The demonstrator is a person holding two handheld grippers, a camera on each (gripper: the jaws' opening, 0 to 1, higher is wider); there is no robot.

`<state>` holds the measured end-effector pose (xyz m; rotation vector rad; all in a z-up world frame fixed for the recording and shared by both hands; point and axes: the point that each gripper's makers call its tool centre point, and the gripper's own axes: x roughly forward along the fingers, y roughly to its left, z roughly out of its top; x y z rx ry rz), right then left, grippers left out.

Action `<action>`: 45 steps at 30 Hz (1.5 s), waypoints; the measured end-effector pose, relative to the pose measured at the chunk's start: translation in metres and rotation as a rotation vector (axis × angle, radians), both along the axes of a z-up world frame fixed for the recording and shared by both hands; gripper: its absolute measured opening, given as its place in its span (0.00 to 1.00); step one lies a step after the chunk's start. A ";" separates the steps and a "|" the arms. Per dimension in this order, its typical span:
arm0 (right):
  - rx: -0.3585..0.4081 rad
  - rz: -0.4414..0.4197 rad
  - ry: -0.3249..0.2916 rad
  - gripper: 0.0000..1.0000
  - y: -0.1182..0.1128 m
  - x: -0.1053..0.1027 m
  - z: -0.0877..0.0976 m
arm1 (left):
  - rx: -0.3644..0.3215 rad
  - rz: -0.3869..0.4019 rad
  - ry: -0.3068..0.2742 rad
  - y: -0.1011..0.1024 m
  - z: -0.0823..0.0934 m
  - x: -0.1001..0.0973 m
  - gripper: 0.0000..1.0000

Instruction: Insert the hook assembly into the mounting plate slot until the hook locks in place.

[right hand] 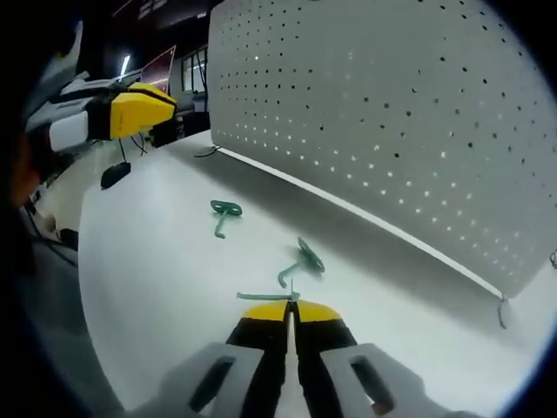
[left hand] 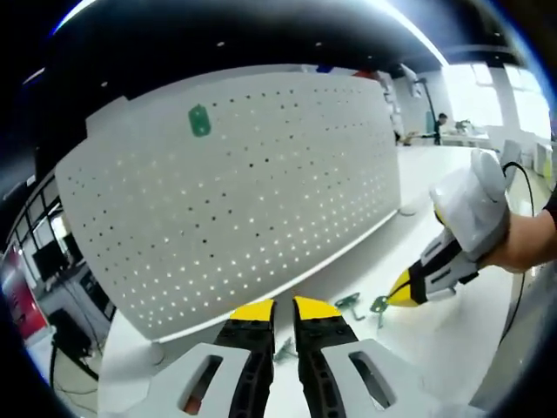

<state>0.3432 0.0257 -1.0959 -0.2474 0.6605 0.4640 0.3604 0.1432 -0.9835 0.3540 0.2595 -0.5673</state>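
A white pegboard mounting plate (left hand: pixel 261 183) stands upright at the back of the white table, with a small green tag (left hand: pixel 199 120) near its upper left; it also shows as the plate (right hand: pixel 392 104). My right gripper (right hand: pixel 290 305) is shut on a thin green hook (right hand: pixel 261 297) that sticks out left of its tips, low over the table. In the left gripper view that right gripper (left hand: pixel 402 292) comes in from the right with the hook (left hand: pixel 379 305) at its tip. My left gripper (left hand: pixel 285 306) hangs in front of the plate, jaws a narrow gap apart and empty.
Two more green hooks (right hand: pixel 224 211) (right hand: pixel 305 259) lie loose on the table (right hand: pixel 157 261) ahead of the right gripper. One hook (left hand: pixel 348 305) lies near the left jaws. The left gripper (right hand: pixel 139 109) shows at upper left. Desks and a person stand far behind.
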 end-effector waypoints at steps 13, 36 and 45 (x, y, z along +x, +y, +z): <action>0.016 -0.001 -0.008 0.00 0.006 0.002 0.023 | -0.012 -0.084 0.013 -0.015 -0.003 -0.011 0.11; 0.159 0.048 0.066 0.00 0.022 -0.009 0.079 | -0.008 -0.421 -0.011 -0.048 -0.003 -0.053 0.18; 0.209 0.102 0.123 0.00 0.041 -0.023 0.091 | 0.032 -0.501 -0.027 -0.051 -0.007 -0.062 0.17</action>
